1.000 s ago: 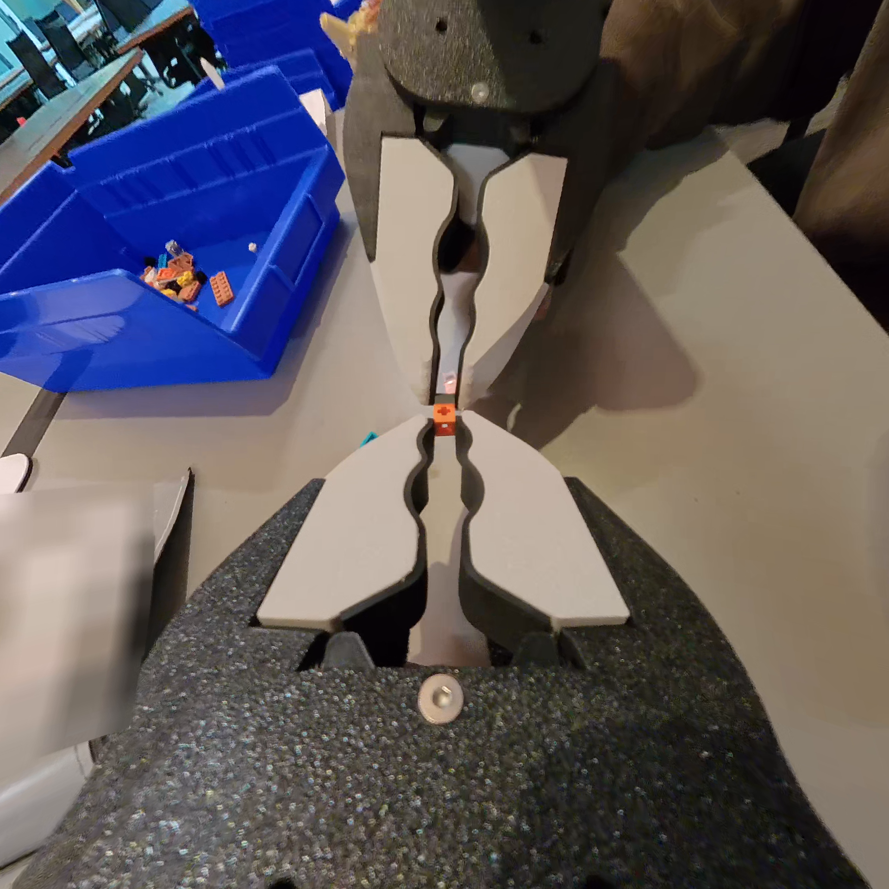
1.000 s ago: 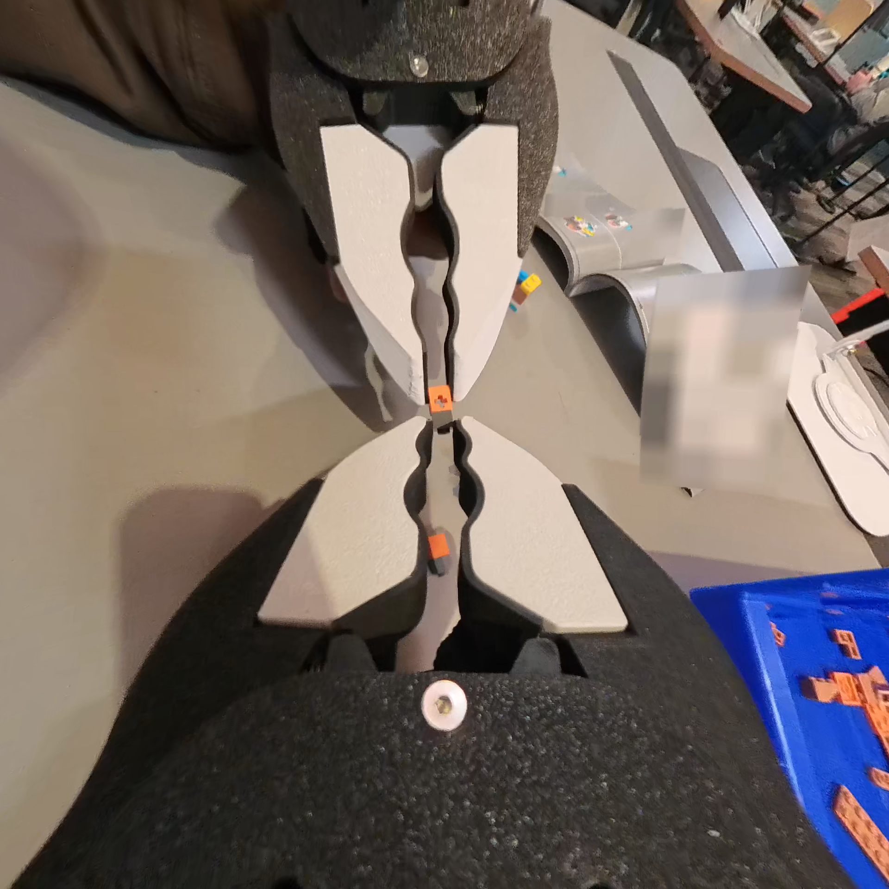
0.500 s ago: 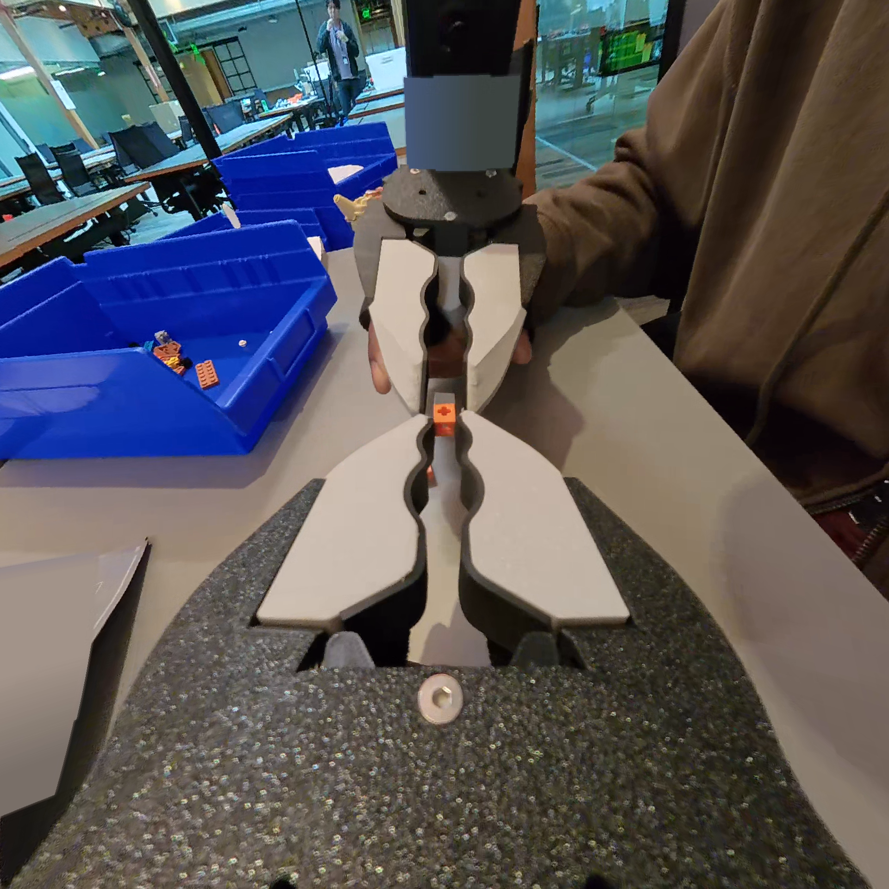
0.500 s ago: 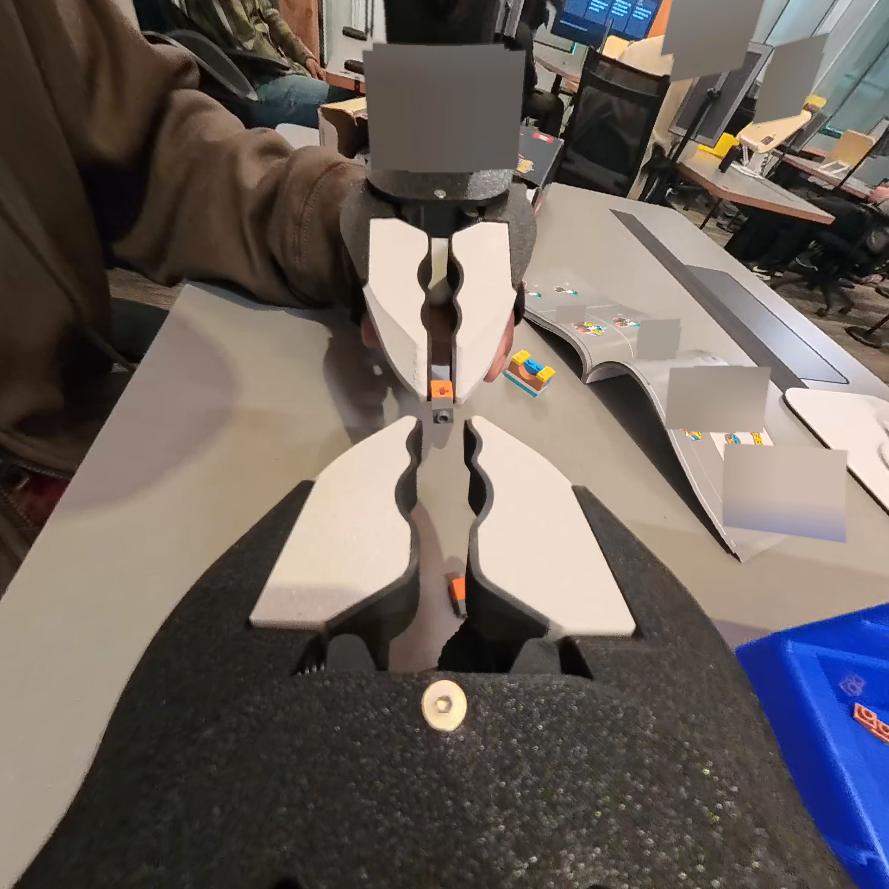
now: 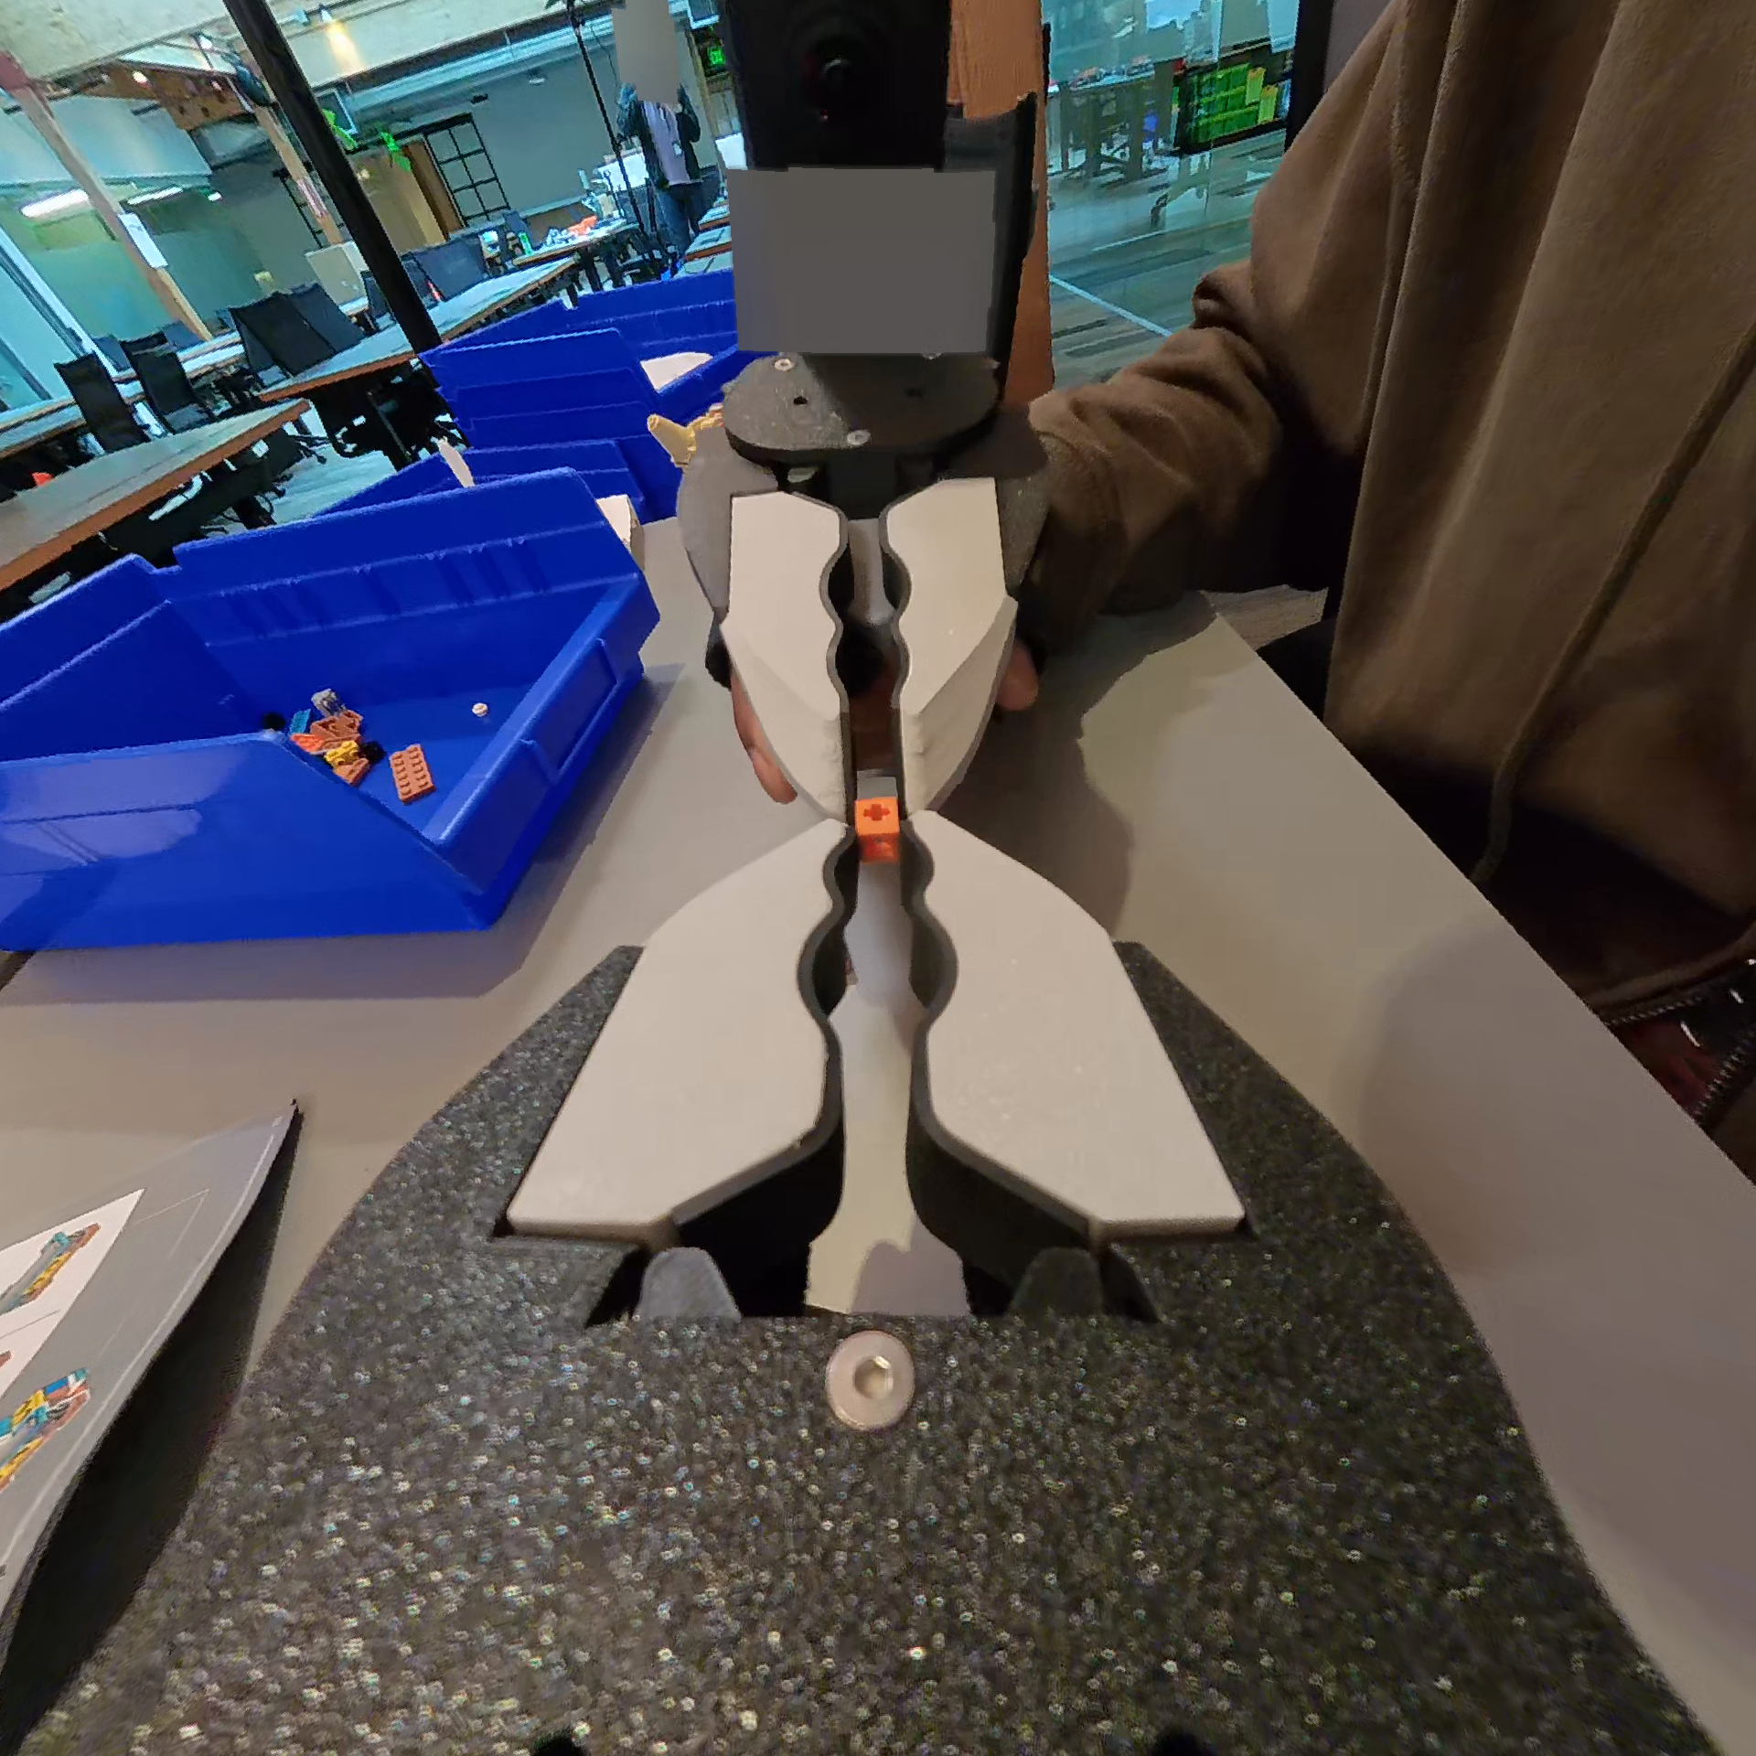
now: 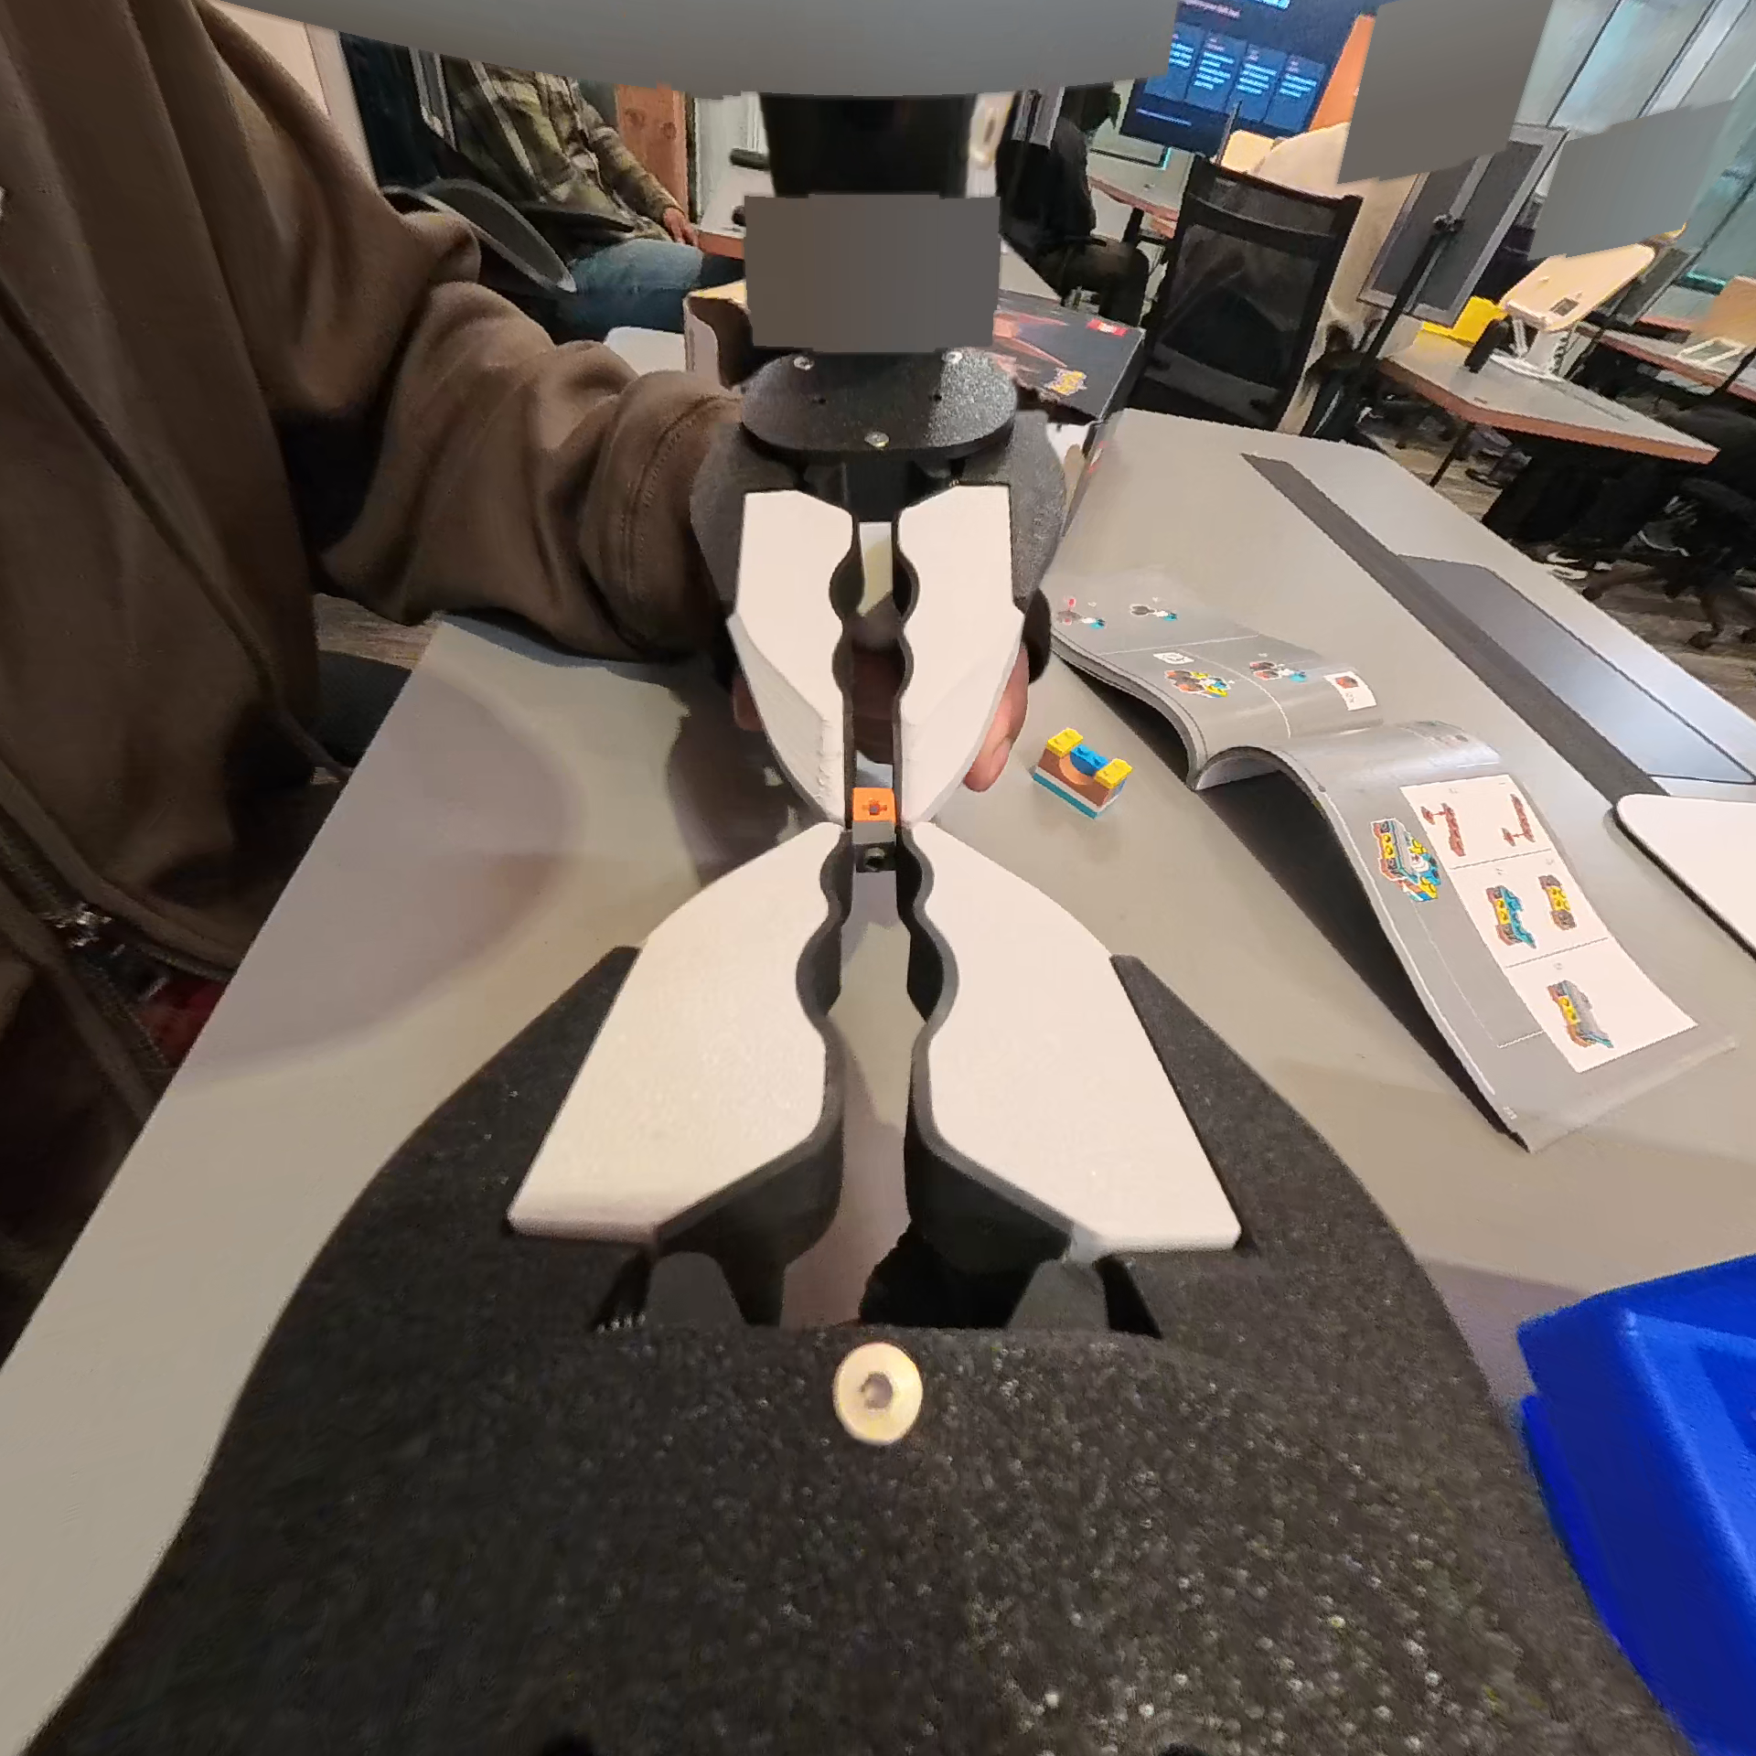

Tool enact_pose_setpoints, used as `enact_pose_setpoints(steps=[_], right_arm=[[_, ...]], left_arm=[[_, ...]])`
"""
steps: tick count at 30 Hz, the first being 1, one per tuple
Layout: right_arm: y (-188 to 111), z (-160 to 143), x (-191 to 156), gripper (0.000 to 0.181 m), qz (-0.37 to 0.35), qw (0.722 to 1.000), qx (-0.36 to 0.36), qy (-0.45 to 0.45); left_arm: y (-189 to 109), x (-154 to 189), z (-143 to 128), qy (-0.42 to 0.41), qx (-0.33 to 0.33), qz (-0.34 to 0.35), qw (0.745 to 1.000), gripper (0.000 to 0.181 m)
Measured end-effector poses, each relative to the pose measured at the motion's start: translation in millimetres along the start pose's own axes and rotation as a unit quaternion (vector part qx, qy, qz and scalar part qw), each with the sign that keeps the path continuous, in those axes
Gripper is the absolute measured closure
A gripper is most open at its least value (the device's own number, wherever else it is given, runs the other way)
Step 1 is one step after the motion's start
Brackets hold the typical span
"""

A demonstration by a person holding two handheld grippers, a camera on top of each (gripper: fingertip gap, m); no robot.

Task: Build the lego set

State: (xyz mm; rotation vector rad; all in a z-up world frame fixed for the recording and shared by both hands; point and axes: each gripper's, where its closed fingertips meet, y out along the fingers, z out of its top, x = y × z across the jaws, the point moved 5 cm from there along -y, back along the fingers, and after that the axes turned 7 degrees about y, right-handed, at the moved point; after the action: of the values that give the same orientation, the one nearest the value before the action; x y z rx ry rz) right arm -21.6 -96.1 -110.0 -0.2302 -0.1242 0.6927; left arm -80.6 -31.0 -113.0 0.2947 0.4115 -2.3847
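Note:
In the left wrist view my left gripper (image 5: 876, 838) is shut on a small orange brick (image 5: 876, 825). A grey brick (image 5: 876, 785) sits joined to its far side, between the tips of the right gripper (image 5: 874, 793) facing it. In the right wrist view my right gripper (image 6: 872, 848) is shut on that dark grey brick (image 6: 872, 853), with the orange brick (image 6: 872, 806) beyond it in the left gripper (image 6: 872, 808). Both grippers meet tip to tip above the grey table (image 6: 494, 808). A small partial build (image 6: 1081, 770) stands on the table to the right.
A blue bin (image 5: 532, 665) with several loose bricks (image 5: 410, 772) stands at the left. An open instruction booklet (image 6: 1425, 836) lies to the right, and its corner shows in the left wrist view (image 5: 114, 1330). Another blue bin (image 6: 1663, 1482) is at lower right. A person's brown sleeve (image 6: 456, 456) is close behind. The grippers are tip to tip, or close to it.
Both grippers have tilted up and risen from the table. My right gripper opened half a second ago and has shut again on the grey brick joined to the orange one.

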Motion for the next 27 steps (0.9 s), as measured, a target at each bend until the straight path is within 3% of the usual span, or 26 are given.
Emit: enact_pose_setpoints(steps=[11,27], right_arm=[[-1.0,2.1,0.8,0.173,0.014,0.999,0.014,0.031],[-0.2,0.9,0.8,0.174,0.0,1.0,0.009,0.009]], left_arm=[[-0.4,1.1,4.0,0.048,-0.005,0.022,0.999,0.173],[-0.2,0.2,2.1,0.032,-0.006,0.018,0.999,0.173]])
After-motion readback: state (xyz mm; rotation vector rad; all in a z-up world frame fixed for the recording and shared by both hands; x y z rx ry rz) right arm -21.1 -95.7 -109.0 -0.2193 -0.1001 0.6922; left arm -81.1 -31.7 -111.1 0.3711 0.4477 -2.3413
